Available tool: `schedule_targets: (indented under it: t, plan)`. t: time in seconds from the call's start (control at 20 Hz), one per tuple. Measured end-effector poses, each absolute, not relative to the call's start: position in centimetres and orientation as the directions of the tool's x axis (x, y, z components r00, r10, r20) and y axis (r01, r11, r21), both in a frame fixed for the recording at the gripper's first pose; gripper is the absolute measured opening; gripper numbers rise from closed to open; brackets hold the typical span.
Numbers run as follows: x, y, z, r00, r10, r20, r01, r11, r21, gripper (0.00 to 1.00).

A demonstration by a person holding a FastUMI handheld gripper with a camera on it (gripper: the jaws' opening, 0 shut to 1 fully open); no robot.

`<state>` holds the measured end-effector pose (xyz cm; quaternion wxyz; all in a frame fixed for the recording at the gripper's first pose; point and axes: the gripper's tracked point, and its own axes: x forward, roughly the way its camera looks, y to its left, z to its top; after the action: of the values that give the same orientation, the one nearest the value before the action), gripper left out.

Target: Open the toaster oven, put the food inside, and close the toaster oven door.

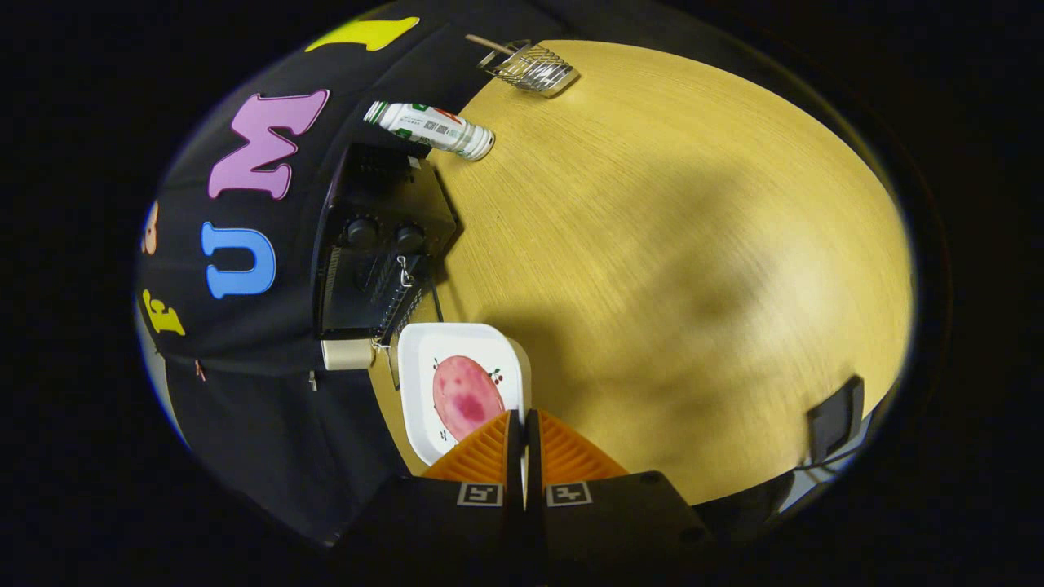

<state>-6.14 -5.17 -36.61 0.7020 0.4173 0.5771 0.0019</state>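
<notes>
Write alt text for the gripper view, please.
Orange ribbed tongs, shut and empty, reach over a white square plate holding a pink slice of food. Beyond it on the wooden table sits a black toaster oven.

Soft shadows are falling across the pale yellow wood-grain tabletop (693,244), which is meeting the black cloth booth wall (269,342) behind it.

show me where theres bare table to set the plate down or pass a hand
Widest free patch: the wooden table, from the toaster oven across to the black pad, and back toward the wire rack. Crowded: the strip by the wall, where the bottle, oven and white plate line up. The tool, fingers together, sits at the plate's edge.
</notes>
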Motion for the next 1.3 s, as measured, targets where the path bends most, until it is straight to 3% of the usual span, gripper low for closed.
schedule_targets:
  t: [0.35,0.75,1.3]
  plan:
    - [-4.6,4.3,-36.0,0.431,0.379,-0.819,0.639,0.513,0.574,0.05]
    - [4.5,12.6,-36.4,0.535,0.23,-0.813,0.747,0.321,0.582,0.05]
    - [14.7,17.5,-40.6,0.588,0.034,-0.808,0.803,0.093,0.589,0.05]
